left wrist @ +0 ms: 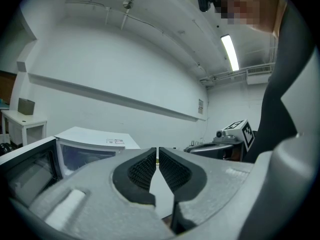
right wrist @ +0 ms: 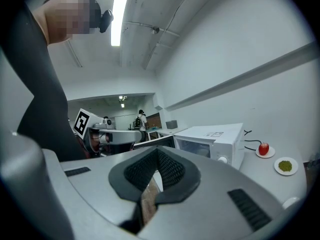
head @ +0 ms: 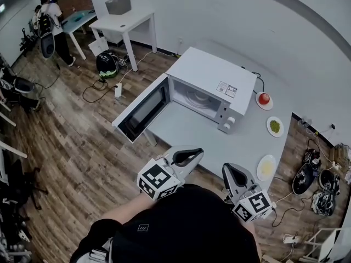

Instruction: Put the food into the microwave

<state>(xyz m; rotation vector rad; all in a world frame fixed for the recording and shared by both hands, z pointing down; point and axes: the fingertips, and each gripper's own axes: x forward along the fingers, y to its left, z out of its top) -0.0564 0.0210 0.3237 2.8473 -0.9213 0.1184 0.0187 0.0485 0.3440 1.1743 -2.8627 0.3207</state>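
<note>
- White box-shaped microwave oven [head: 211, 86] stands on the pale grey table [head: 186, 126], with its dark-windowed door [head: 143, 109] swung wide open to the left
- The food is outside the oven, in a row on the table to its right: a round red fruit [head: 264, 97], possibly an apple, on a small white plate [head: 270, 106], then green food [head: 275, 126], then yellow food [head: 267, 167], each likewise plated
- Left gripper [head: 196, 152] is held at the table's near edge, its jaws all but together with a hairline slit and nothing between them
- Right gripper [head: 229, 169], beside it, has its jaws closed pad to pad and grips nothing
</note>
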